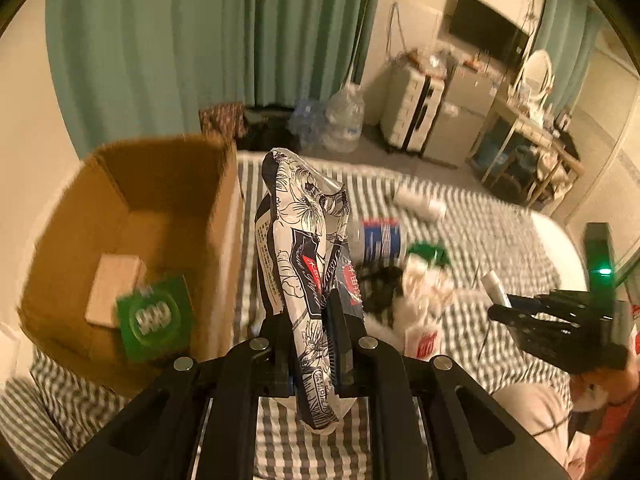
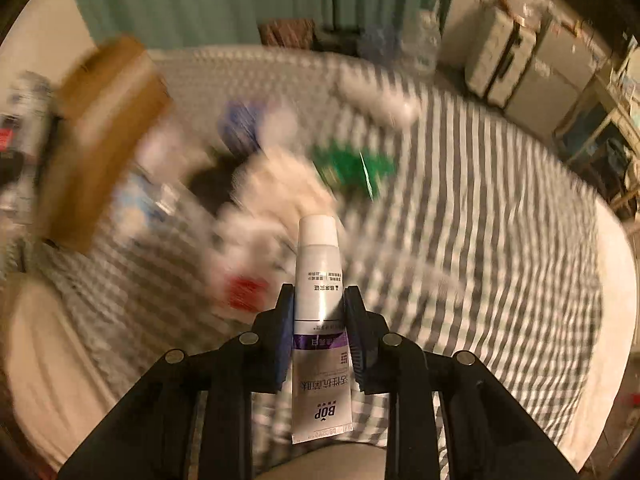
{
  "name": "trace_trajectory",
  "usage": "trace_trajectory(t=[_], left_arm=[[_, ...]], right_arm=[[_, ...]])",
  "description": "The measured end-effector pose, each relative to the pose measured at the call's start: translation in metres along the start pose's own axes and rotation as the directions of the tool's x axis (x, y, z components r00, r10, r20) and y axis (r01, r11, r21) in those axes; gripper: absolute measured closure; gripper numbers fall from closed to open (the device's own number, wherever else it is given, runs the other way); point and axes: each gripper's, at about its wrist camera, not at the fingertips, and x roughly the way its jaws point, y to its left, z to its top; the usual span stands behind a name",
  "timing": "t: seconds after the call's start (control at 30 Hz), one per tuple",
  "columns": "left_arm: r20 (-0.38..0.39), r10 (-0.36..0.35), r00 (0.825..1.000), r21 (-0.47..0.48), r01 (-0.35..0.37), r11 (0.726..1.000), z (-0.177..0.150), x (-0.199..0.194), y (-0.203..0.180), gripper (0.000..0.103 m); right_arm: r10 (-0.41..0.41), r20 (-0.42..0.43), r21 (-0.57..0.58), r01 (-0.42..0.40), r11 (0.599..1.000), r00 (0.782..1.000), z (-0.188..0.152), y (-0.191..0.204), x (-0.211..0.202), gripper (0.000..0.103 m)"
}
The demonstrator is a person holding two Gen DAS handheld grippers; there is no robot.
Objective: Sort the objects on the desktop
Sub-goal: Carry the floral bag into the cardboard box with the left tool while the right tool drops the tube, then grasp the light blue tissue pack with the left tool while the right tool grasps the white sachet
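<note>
— Toothpaste tube (image 2: 319, 300) pinched in right hand-held gripper (image 2: 319, 304), cap fwd, above the striped bed (image 2: 500, 220).

— And left hand-held gripper (image 1: 310, 320)?

— Clamped on floral packet (image 1: 304, 248), raised just beside cardboard box (image 1: 224, 216), prob. for dropping in. Green card (image 1: 156, 316) and small carton (image 1: 112, 288) lie inside.

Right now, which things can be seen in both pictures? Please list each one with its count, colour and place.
cardboard box: one, brown, left on the bed, open.
green packet: one, inside the box.
tan small box: one, inside the box.
floral pouch: one, white and navy, in the left gripper.
BOP tube: one, white with purple band, in the right gripper.
striped bedsheet: one, grey and white.
curtain: green, behind.
left gripper: black, shut on the pouch.
right gripper: black, shut on the tube.
</note>
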Motion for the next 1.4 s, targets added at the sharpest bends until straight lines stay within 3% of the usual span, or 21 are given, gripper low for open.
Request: trace_trajectory(t=[0.13,0.23,0.33,0.43,0.63,0.67,0.7,0.73,0.77,0.8,0.87,0.97,1.07,1.23,1.4], left_arm=[[0.093,0.004,0.996,-0.001,-0.004,1.000,0.026,-0.038,0.027,0.091],[0.115,0.035,0.993,-0.022,-0.032,0.999,0.038,-0.059,0.055,0.091],[0.102,0.090,0.991,-0.036,-0.086,0.996,0.040,-0.064,0.090,0.091],[0.057,0.144,0.988,-0.062,-0.140,0.988,0.032,-0.054,0.125,0.091],[-0.059,0.147,0.987,-0.130,-0.154,0.979,0.009,-0.013,0.179,0.090],[-0.066,0.143,0.987,-0.142,-0.151,0.978,0.007,-0.010,0.183,0.087],[-0.073,0.138,0.988,-0.152,-0.147,0.977,0.006,-0.006,0.186,0.076],[-0.081,0.136,0.987,-0.156,-0.147,0.977,0.006,-0.002,0.189,0.066],[-0.083,0.147,0.986,-0.154,-0.159,0.975,0.006,-0.001,0.190,0.039],[-0.076,0.172,0.982,-0.151,-0.182,0.972,0.005,-0.002,0.190,0.020],[-0.043,0.212,0.976,-0.136,-0.216,0.967,0.004,-0.006,0.188,0.011],[-0.048,0.245,0.968,-0.087,-0.248,0.965,0.007,-0.005,0.177,0.008],[-0.026,0.240,0.971,-0.066,-0.241,0.968,0.009,-0.012,0.159,0.008],[0.024,0.173,0.985,-0.034,-0.172,0.984,0.008,-0.031,0.105,0.004],[0.021,0.053,0.998,0.011,-0.053,0.999,-0.010,-0.025,0.028,0.000]], right_arm=[[0.079,0.117,-0.062,-0.072,0.996,0.990,0.033,0.047,-0.063,0.079],[0.181,0.186,-0.137,-0.157,0.978,0.966,0.061,0.093,-0.100,0.079],[0.286,0.207,-0.205,-0.244,0.948,0.936,0.089,0.147,-0.112,0.079],[0.327,0.178,-0.242,-0.281,0.929,0.928,0.109,0.194,-0.095,0.079],[0.382,0.077,-0.243,-0.354,0.903,0.921,0.137,0.262,-0.032,0.079],[0.381,0.078,-0.240,-0.354,0.904,0.921,0.140,0.267,-0.026,0.078],[0.380,0.085,-0.231,-0.353,0.907,0.921,0.144,0.272,-0.020,0.078],[0.386,0.099,-0.211,-0.359,0.909,0.917,0.151,0.275,-0.014,0.063],[0.384,0.108,-0.198,-0.358,0.912,0.917,0.155,0.273,-0.013,0.031],[0.370,0.129,-0.173,-0.346,0.922,0.920,0.160,0.273,-0.011,0.020],[0.363,0.178,-0.122,-0.346,0.930,0.915,0.165,0.262,-0.013,0.015],[0.352,0.201,-0.073,-0.344,0.936,0.914,0.167,0.235,-0.021,0.015],[0.267,0.247,-0.030,-0.268,0.963,0.932,0.158,0.204,-0.035,0.015],[0.093,0.310,0.063,-0.118,0.991,0.946,0.118,0.133,-0.063,0.015],[-0.002,0.310,0.129,-0.040,0.991,0.951,0.072,0.083,-0.071,0.015]])
